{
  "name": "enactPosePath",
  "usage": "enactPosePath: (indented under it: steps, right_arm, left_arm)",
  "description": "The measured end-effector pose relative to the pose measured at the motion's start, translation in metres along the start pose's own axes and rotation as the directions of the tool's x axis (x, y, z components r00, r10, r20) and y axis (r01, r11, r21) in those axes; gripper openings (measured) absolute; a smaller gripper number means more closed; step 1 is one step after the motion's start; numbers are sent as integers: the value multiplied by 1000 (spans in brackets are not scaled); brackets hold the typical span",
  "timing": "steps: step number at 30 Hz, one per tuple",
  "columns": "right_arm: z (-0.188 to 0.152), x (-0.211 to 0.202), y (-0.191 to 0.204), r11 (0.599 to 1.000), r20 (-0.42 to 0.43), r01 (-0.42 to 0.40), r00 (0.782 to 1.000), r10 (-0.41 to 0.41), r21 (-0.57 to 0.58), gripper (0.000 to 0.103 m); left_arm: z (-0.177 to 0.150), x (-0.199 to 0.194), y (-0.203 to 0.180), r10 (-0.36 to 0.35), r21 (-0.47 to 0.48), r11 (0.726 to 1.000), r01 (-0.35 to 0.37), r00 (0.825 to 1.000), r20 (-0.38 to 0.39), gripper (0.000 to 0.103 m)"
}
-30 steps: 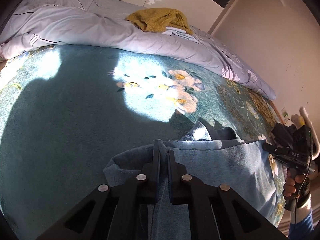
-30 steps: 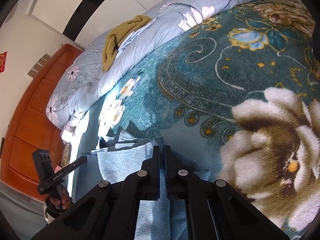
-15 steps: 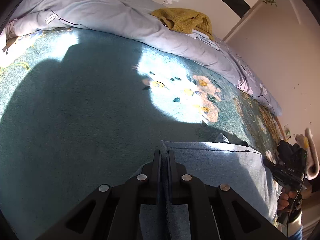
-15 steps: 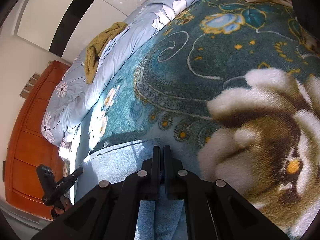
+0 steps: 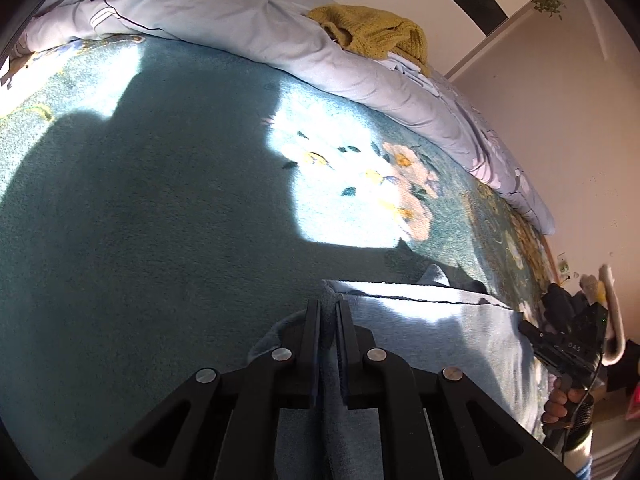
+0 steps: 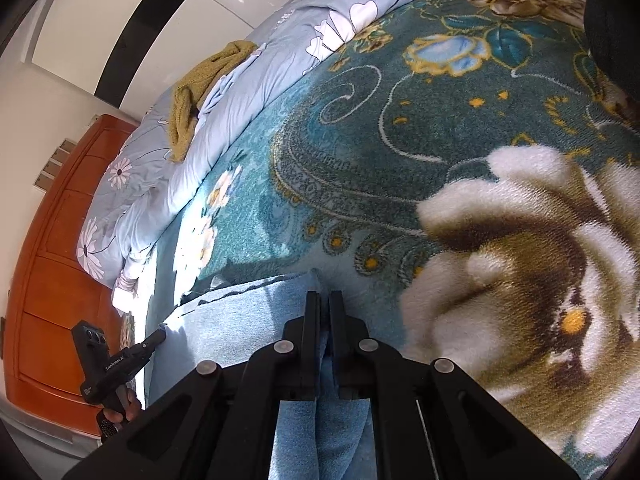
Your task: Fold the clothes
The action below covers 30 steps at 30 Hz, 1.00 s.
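A light blue garment (image 5: pixel 440 332) lies on the teal flowered blanket (image 5: pixel 160 220), its upper layer doubled over with a straight far edge. My left gripper (image 5: pixel 328 308) is shut on the garment's left corner, and cloth runs down between its fingers. In the right wrist view the same garment (image 6: pixel 240 320) stretches left, and my right gripper (image 6: pixel 325 300) is shut on its right corner. Each gripper shows in the other's view, held in a hand: the right gripper (image 5: pixel 568 352) and the left gripper (image 6: pixel 116 360). A darker fold peeks out beyond the far edge.
A rumpled pale blue duvet (image 5: pixel 240 20) runs along the far side of the bed with a mustard knit sweater (image 5: pixel 372 32) on top. A wooden headboard (image 6: pixel 52 240) stands at the left. A wall (image 5: pixel 560 120) bounds the right. A person's shadow falls across the blanket.
Both grippers have carried the garment's held edge forward and lower over the bed. The loose folds seen earlier are now covered, and the top layer lies flat and taut.
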State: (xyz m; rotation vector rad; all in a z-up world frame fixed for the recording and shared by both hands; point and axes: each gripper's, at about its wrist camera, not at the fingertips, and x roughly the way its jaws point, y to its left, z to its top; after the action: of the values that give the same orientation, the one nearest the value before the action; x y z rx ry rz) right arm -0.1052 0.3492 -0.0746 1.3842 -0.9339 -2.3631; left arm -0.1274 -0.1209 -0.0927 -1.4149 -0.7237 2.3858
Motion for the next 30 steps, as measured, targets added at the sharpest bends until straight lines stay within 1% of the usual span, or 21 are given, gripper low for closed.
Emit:
enactPosePath:
  steps: [1, 2, 3, 4, 5, 6, 7, 9, 12, 14, 16, 17, 20, 21, 23, 25, 26, 28, 30]
  right_arm:
    - [-1, -6, 1, 1000, 7, -7, 1000, 7, -4, 14]
    - [-4, -14, 2, 1000, 14, -17, 1000, 17, -8, 19]
    - [-8, -21, 2, 1000, 18, -27, 999, 27, -15, 30]
    - [-13, -29, 1, 999, 19, -35, 999, 36, -22, 34]
    - [-20, -35, 0, 999, 16, -42, 999, 43, -28, 35]
    - [-28, -40, -2, 998, 9, -50, 999, 50, -32, 38]
    - [-37, -42, -5, 998, -3, -59, 998, 59, -32, 39]
    - [-53, -41, -9, 997, -34, -76, 997, 75, -27, 39]
    - [-72, -38, -10, 995, -60, -94, 994, 92, -24, 39]
    - [-82, -35, -11, 994, -67, -106, 992, 105, -19, 39]
    - [-89, -35, -12, 992, -69, -124, 990, 123, -5, 39]
    - [-91, -35, -13, 991, -69, -134, 989, 134, 4, 39]
    - [-97, -35, -12, 988, -73, -152, 986, 153, 15, 39]
    - [-98, -34, -11, 989, -73, -151, 986, 151, 13, 39]
    - [-98, -32, -11, 988, -64, -152, 986, 153, 19, 38]
    - [-96, -28, -12, 985, -61, -164, 984, 167, 43, 27]
    - [-95, -27, -11, 985, -59, -167, 984, 170, 47, 26]
    - [-92, -32, 1, 987, -50, -159, 986, 160, 21, 17]
    - [-89, -37, 12, 989, -41, -150, 988, 150, -4, 15]
  left_arm:
    - [0, -6, -2, -10, -1, 1000, 10, 1000, 11, 14]
    - [-1, -15, -4, 1, -3, 1000, -1, 1000, 29, 22]
    - [-2, -25, -6, 19, -7, 1000, -19, 999, 50, 32]
    - [-4, -35, -9, 37, -8, 999, -37, 997, 73, 37]
    - [-7, -46, -14, 59, -6, 998, -59, 993, 99, 40]
    - [-12, -57, -19, 79, -1, 997, -80, 989, 124, 40]
    - [-18, -64, -28, 73, 8, 997, -75, 987, 140, 41]
    - [-33, -73, -49, 28, 33, 999, -34, 988, 151, 43]
    - [-62, -64, -90, -50, 105, 994, 39, 993, 104, 44]
    - [-81, -46, -115, -65, 150, 987, 56, 997, 51, 44]
    - [-98, -27, -136, -66, 194, 979, 64, 998, 4, 44]
    - [-105, -18, -141, -62, 201, 977, 64, 998, -17, 43]
    - [-121, 7, -148, -44, 195, 979, 59, 996, -81, 43]
    - [-127, 16, -150, -38, 193, 979, 57, 994, -102, 40]
    - [-134, 20, -150, -32, 199, 979, 52, 994, -102, 38]
    - [-135, 18, -147, -52, 186, 980, 70, 994, -101, 38]
    - [-133, 18, -142, -72, 162, 983, 89, 992, -106, 38]
    - [-132, 16, -134, -107, 111, 987, 119, 988, -108, 36]
    - [-134, 8, -133, -132, 90, 986, 141, 986, -100, 36]
